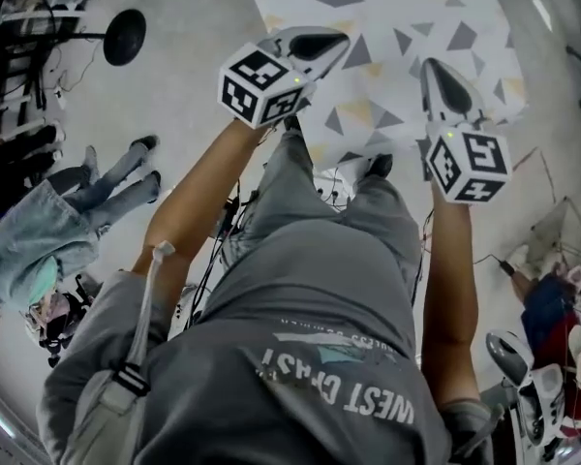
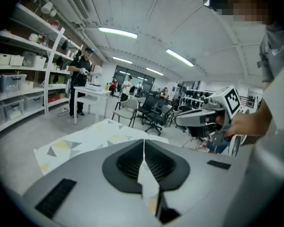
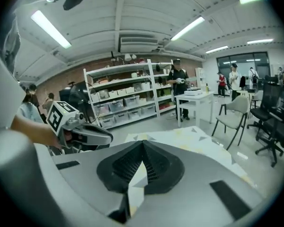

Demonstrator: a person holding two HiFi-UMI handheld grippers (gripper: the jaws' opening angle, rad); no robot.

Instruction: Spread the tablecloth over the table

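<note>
The tablecloth [image 1: 397,27] is white with grey and yellow triangles and hangs out in front of me above the floor. My left gripper [image 1: 329,42] holds its near edge at the left, and my right gripper [image 1: 438,76] holds that edge at the right. In the left gripper view the jaws [image 2: 144,143] are shut with a fold of cloth pinched between them, the cloth [image 2: 80,143] billows beyond them, and the right gripper [image 2: 213,117] shows beside it. In the right gripper view the jaws [image 3: 142,143] are likewise shut on cloth [image 3: 199,141], with the left gripper [image 3: 80,131] alongside.
A white table [image 2: 92,96] with a person standing at it, grey chairs [image 2: 125,110] and office chairs lie ahead. Shelving with bins [image 3: 123,103] lines the wall. A person in jeans [image 1: 77,211] is at my left, by a round black stand base [image 1: 124,35]. Cables lie on the floor.
</note>
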